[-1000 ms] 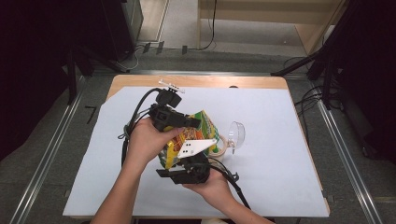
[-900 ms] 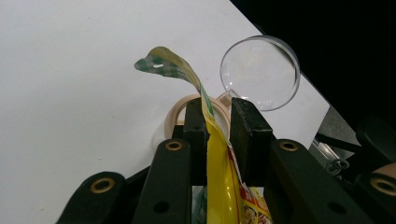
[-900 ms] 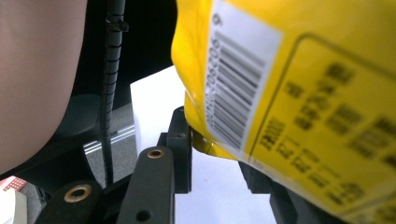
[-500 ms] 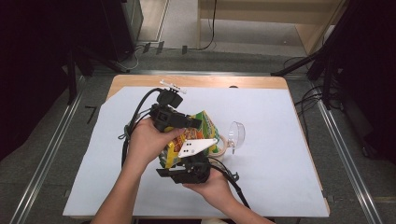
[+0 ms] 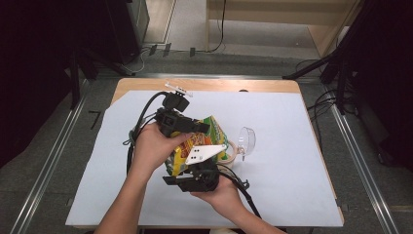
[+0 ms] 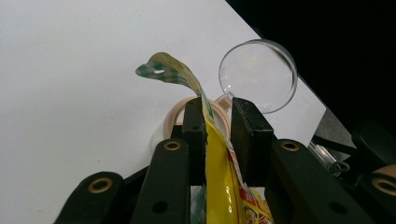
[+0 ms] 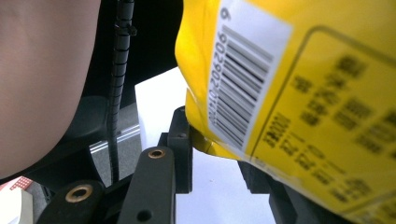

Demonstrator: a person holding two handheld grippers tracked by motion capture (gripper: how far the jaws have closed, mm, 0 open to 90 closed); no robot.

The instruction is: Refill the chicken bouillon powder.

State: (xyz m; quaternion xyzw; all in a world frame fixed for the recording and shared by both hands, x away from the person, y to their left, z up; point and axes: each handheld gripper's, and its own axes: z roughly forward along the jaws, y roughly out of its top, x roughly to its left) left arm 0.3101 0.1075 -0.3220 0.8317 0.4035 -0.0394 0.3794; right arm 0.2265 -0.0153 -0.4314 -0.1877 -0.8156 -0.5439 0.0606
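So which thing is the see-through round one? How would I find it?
Start at the white sheet covering the table. Right of the yellow snack bag stands the clear round dish, beside the tan tape roll. It is the one transparent item.

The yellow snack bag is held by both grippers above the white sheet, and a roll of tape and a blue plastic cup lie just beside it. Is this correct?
One detail is wrong: the cup is clear, not blue, as the left gripper view shows. The rest holds: the yellow snack bag is held by the left gripper and the right gripper above the white sheet, with the roll of tape beside it.
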